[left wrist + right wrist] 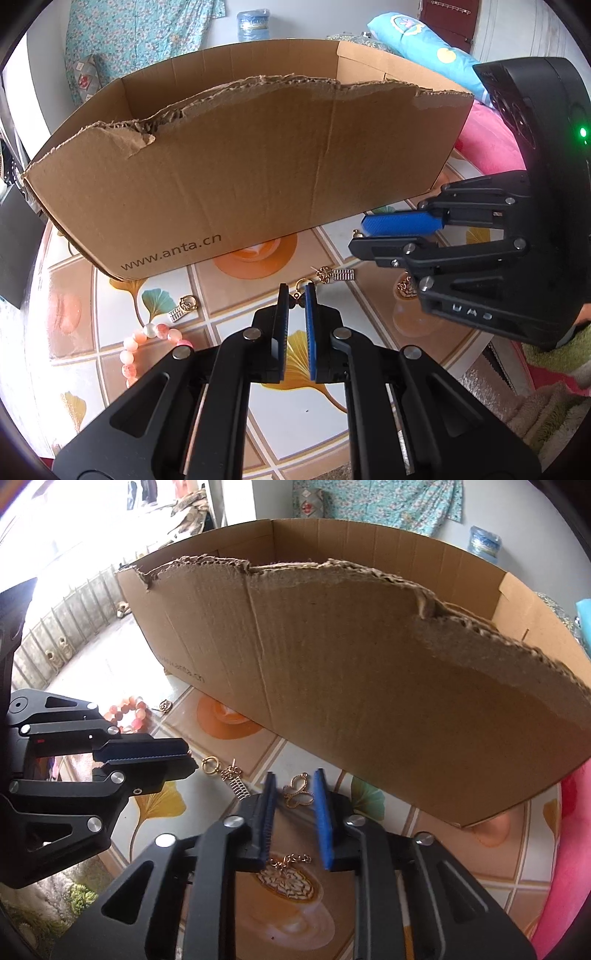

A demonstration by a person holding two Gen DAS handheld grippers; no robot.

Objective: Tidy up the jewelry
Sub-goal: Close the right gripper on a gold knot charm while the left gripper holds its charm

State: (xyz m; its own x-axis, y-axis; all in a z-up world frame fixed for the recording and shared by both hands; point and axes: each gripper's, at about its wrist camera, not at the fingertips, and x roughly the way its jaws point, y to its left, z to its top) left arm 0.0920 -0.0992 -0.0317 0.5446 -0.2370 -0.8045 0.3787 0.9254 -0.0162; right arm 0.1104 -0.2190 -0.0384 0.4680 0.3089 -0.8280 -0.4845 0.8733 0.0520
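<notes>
My left gripper (297, 295) is shut on a small gold ring charm (302, 284), whose loop sticks out past the pads. In the right wrist view that charm (211, 766) shows at the left gripper's (186, 758) tip. A gold butterfly pendant (297, 794) lies on the table between the blue pads of my right gripper (295, 779), with thin gaps on both sides. In the left wrist view the right gripper (356, 234) reaches in from the right, jaws narrow. A gold knot earring (334, 275) (234, 781) lies between the two grippers.
A torn cardboard box (240, 166) (369, 683) stands just behind the jewelry. A pink bead bracelet (147, 343) and a gold rose charm (183, 307) lie at left. A gold chain (291, 860) lies under the right gripper. Pink cushions (487, 147) border the patterned table (258, 306).
</notes>
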